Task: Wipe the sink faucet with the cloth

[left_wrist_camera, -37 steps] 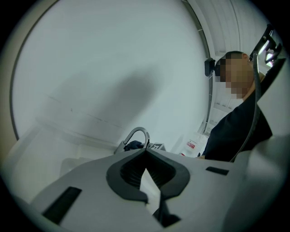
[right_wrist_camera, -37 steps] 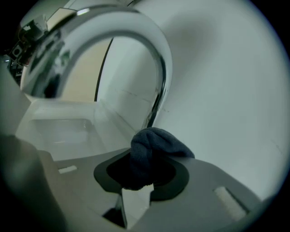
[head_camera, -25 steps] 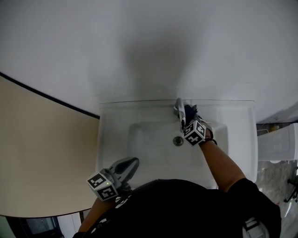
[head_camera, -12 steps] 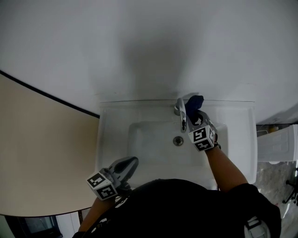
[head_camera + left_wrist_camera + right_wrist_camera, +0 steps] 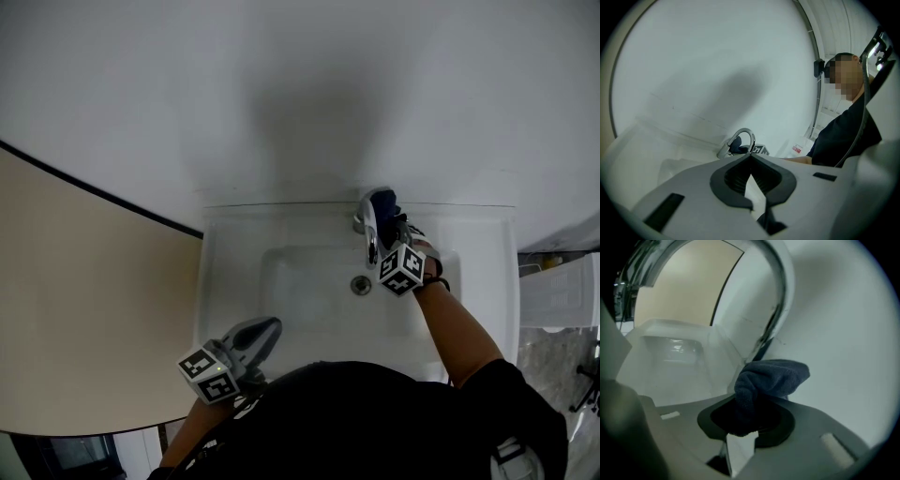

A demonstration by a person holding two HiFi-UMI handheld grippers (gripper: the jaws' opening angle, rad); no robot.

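Note:
The chrome faucet [image 5: 368, 236] arches over the white sink [image 5: 234, 281] from its back rim. My right gripper [image 5: 387, 228] is shut on a dark blue cloth [image 5: 382, 203], and its jaws have just been closing a little tighter on it. The cloth sits at the faucet's back, right of the spout, near the wall. In the right gripper view the cloth [image 5: 771, 376] bulges out of the jaws just below the curved spout [image 5: 782, 291]. My left gripper [image 5: 265, 328] hovers over the sink's front left corner, shut and empty. From there the faucet [image 5: 744, 135] shows far ahead.
The drain [image 5: 361, 284] lies under the spout. A beige panel [image 5: 84, 309] with a dark edge borders the sink on the left. A white crate [image 5: 558, 286] stands to the right. The person's black-clad body [image 5: 375, 422] fills the front edge.
My right gripper carried the cloth from the spout's right side back toward the wall, over the faucet's rear, and rolled a little. The left gripper stayed where it was.

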